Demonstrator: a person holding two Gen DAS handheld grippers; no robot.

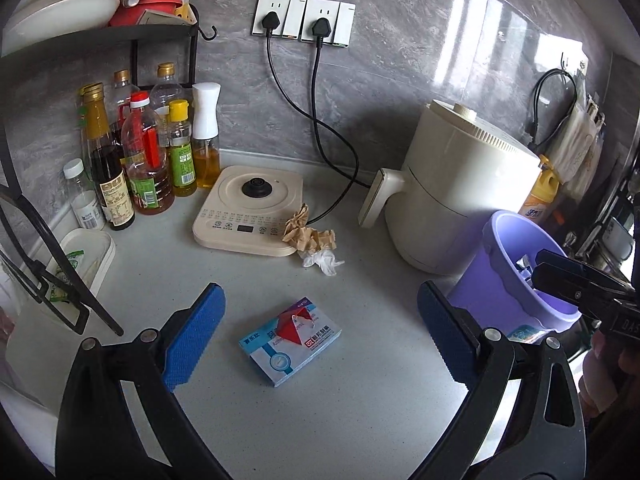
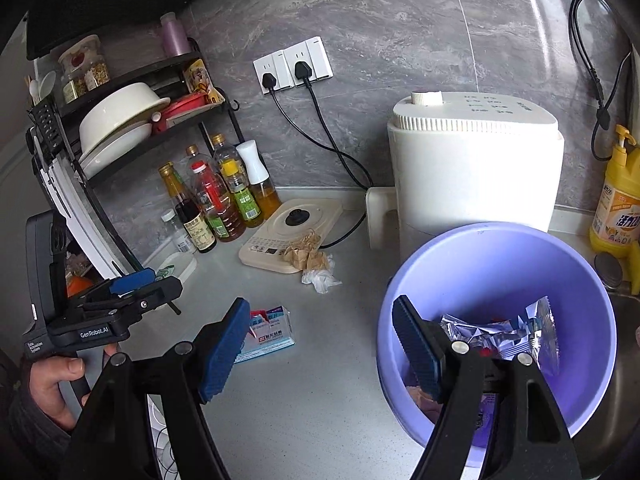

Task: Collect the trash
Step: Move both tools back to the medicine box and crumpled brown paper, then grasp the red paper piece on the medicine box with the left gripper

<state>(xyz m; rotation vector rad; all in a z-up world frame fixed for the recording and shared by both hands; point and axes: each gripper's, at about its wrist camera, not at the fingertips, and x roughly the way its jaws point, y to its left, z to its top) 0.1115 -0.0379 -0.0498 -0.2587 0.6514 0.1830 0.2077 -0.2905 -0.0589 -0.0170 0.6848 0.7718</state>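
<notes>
A blue and white medicine box (image 1: pixel 290 340) with a red triangle on top lies flat on the grey counter, just ahead of my left gripper (image 1: pixel 320 296), which is open and empty. Farther back lie crumpled brown paper (image 1: pixel 306 232) and a white tissue (image 1: pixel 322 262). A purple bin (image 2: pixel 500 256) stands at the right with a silver foil wrapper (image 2: pixel 492 336) inside. My right gripper (image 2: pixel 320 306) is open and holds nothing; its right finger hangs over the bin's rim, its left finger is beside the box (image 2: pixel 272 334). The left gripper (image 2: pixel 160 280) shows at the left, held by a hand.
A white air fryer (image 1: pixel 452 200) stands behind the bin. A cream kettle base (image 1: pixel 248 208) touches the brown paper. Several oil and sauce bottles (image 1: pixel 140 160) crowd the back left under a dish rack. A yellow soap bottle (image 2: pixel 616 208) and a sink edge are at the right.
</notes>
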